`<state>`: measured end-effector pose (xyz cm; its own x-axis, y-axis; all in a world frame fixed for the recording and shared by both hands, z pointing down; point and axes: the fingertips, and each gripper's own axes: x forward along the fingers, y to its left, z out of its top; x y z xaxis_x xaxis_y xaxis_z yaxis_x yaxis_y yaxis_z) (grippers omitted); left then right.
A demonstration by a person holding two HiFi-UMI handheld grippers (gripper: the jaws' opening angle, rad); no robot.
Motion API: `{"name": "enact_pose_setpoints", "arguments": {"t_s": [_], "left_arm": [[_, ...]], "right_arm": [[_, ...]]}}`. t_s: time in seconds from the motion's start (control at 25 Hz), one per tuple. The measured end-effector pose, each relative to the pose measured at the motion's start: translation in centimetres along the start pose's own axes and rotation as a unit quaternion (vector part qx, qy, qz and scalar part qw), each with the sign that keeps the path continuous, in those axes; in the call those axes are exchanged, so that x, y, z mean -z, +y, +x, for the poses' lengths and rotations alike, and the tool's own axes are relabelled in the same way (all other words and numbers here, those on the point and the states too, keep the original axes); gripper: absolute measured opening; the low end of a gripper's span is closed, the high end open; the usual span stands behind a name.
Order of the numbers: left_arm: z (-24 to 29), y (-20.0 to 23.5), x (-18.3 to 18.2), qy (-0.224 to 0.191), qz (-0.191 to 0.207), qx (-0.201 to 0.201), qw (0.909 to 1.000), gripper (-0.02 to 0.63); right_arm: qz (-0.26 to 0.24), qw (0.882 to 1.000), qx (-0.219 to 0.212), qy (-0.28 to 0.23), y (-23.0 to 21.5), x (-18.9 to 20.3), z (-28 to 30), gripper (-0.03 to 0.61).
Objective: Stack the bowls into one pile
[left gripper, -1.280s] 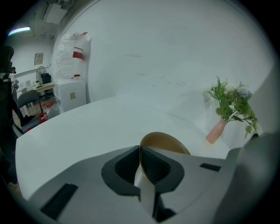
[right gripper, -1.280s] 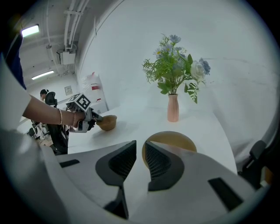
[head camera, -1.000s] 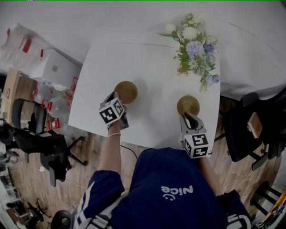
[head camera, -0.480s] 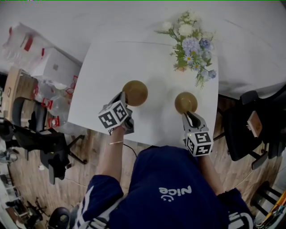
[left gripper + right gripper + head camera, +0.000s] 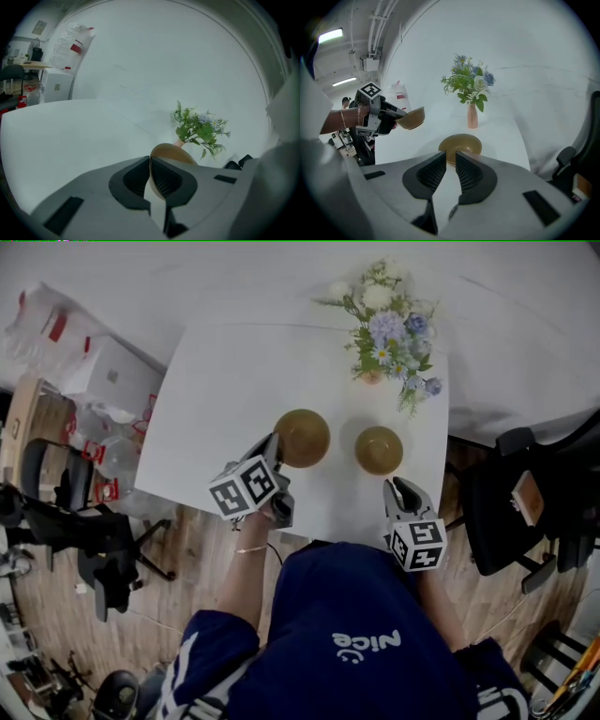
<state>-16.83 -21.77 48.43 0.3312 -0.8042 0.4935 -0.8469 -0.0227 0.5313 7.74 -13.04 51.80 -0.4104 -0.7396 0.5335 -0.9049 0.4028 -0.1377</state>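
Two golden-brown bowls are in play. One bowl [image 5: 302, 438] hangs above the white table [image 5: 225, 381], its near rim pinched by my left gripper [image 5: 278, 450]; in the left gripper view the bowl's wall [image 5: 176, 152] stands between the shut jaws of that gripper [image 5: 150, 163]. The other bowl [image 5: 379, 449] rests upright on the table, to the right of the held one. My right gripper [image 5: 396, 486] sits just short of it, jaws parted with nothing between them. In the right gripper view that gripper [image 5: 451, 157] points at the resting bowl [image 5: 461, 143], with the held bowl [image 5: 411, 118] up at left.
A pink vase of flowers [image 5: 380, 320] stands at the table's far right, behind the bowls. A black office chair [image 5: 75, 531] is left of the table and a dark chair [image 5: 511, 512] right of it. White boxes and bags [image 5: 103, 371] lie at the far left.
My left gripper has carried its bowl up and rightward, closer to the other bowl. My right gripper has drawn back from the resting bowl's rim, leaving it on the table.
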Motion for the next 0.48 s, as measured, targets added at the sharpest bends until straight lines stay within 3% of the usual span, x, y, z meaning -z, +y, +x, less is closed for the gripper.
{"name": "enact_pose_setpoints", "arguments": {"t_s": [0.48], "left_arm": [[1.9, -6.4, 3.7, 0.032, 0.019, 0.039, 0.9985, 0.029]], "right_arm": [[0.006, 1.000, 0.026, -0.001, -3.1, 1.1, -2.7, 0.071]]}}
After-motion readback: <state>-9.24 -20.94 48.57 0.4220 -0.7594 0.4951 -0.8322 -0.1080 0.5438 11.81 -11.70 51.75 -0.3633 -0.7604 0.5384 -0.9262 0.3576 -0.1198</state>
